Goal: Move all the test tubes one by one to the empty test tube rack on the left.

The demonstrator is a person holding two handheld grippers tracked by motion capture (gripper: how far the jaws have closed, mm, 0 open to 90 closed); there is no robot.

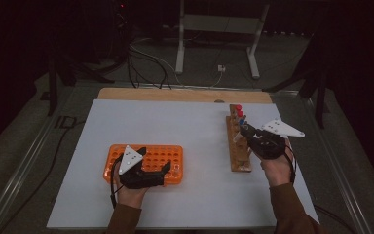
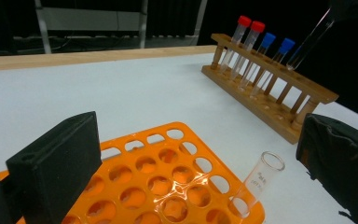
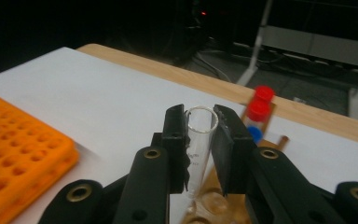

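1. While the right gripper [image 3: 200,149] clamps an uncapped glass tube [image 3: 199,140] just below its rim, the tube hangs upright between the pads, its foot near the holes of the wooden rack [image 1: 237,146]. A grip that high leaves the length below free, which I judge suits lifting it straight out of a hole.
2. From the high view, the right gripper [image 1: 246,132] hovers over the middle of that rack, with the red- and blue-capped tubes [image 1: 240,114] standing beyond its tips.
3. At the person's other side, the left gripper [image 1: 153,163] rests over the orange rack [image 1: 175,158] with its jaws spread wide and nothing between them; probably it steadies or waits at the rack where the tube is headed.
4. Looking along the left gripper's jaws gives what the high view blurs: one bare tube [image 2: 258,182] already leans in a corner hole of the orange rack [image 2: 168,186], just inside the jaw on the right.
5. That same view catches the wooden rack [image 2: 270,98] side-on, far beyond the jaws, with four capped tubes [image 2: 261,51] in a row and the lifted tube [image 2: 310,44] slanting above its top bar.
6. Seen from the right gripper view, the pads press both sides of the glass, a contact that the high view cannot resolve.
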